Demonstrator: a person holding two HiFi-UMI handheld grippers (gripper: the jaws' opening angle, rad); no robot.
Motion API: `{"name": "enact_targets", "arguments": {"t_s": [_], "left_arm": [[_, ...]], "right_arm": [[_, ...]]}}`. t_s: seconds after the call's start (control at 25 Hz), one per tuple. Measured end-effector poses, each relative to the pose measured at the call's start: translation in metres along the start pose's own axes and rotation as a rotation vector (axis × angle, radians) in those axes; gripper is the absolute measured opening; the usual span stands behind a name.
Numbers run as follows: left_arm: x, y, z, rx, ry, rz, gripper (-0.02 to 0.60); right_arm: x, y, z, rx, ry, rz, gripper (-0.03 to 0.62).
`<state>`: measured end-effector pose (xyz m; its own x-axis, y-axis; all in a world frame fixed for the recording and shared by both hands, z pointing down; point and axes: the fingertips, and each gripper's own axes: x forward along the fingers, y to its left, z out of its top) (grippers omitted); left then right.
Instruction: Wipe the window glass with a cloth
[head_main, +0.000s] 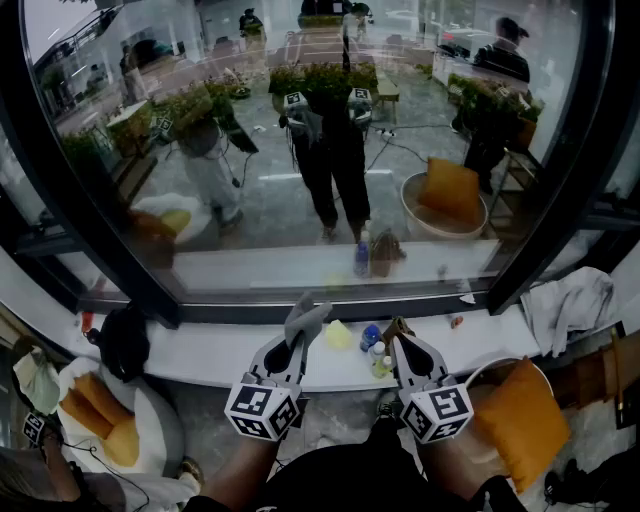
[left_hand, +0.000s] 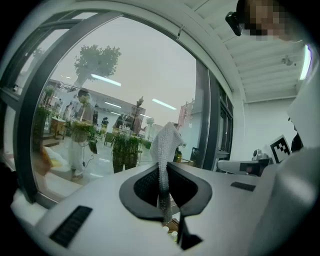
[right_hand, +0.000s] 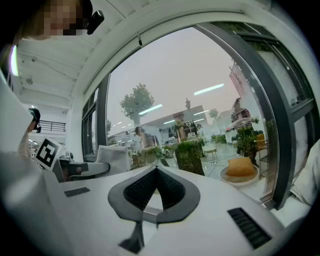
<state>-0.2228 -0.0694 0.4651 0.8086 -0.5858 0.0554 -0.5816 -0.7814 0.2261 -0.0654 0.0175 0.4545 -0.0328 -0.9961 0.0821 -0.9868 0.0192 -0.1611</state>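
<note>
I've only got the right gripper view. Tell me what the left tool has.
Observer: The left tool is shut on a grey cloth that sticks up past its tips.
Operator: Say where the cloth sits against the window.
Observer: In the head view it stands low, by the bottom frame; contact with the glass can't be judged.
Operator: Report the sill.
Observer: On the white sill, small bottles and a yellow object lie between the left tool and the right tool.
</note>
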Motion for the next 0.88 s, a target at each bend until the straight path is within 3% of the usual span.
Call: {"name": "enact_targets", "arguments": {"t_s": [0.88], "left_arm": [[0.0013,0.0003,0.0016,0.000,0.000,-0.007,0.018]], "right_arm": [[0.0015,-0.0004,-0.0010,0.025,0.009,0.003,0.028]]}}
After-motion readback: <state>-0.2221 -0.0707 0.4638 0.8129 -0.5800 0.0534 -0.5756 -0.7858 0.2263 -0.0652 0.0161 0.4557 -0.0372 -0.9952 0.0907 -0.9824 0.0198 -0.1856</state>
